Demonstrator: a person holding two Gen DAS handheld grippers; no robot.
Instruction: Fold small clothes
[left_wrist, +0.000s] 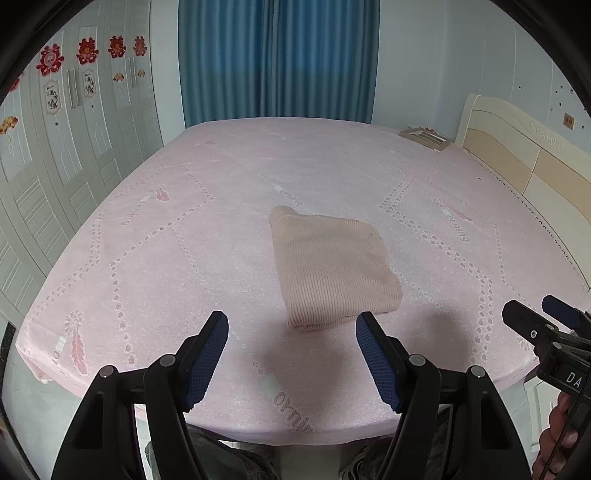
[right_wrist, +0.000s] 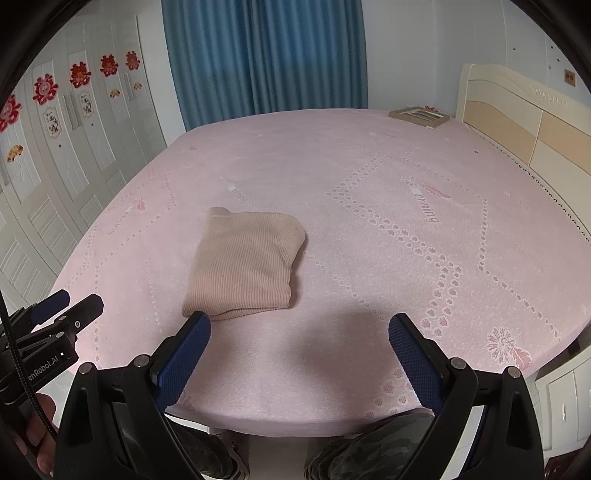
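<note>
A beige ribbed knit garment (left_wrist: 330, 267) lies folded into a compact rectangle on the pink bed (left_wrist: 184, 229). It also shows in the right wrist view (right_wrist: 245, 262). My left gripper (left_wrist: 291, 321) is open and empty, held above the bed's near edge just in front of the garment. My right gripper (right_wrist: 299, 323) is open and empty, held to the right of the garment's near edge. The right gripper shows at the right edge of the left wrist view (left_wrist: 543, 314). The left gripper shows at the left edge of the right wrist view (right_wrist: 66, 304).
The pink patterned bed sheet (right_wrist: 406, 184) covers the whole mattress. A framed picture (left_wrist: 426, 137) lies at the far right corner by the cream headboard (left_wrist: 517, 155). White wardrobe doors (left_wrist: 55, 147) stand on the left, blue curtains (left_wrist: 277, 59) behind. My legs are below the bed's near edge.
</note>
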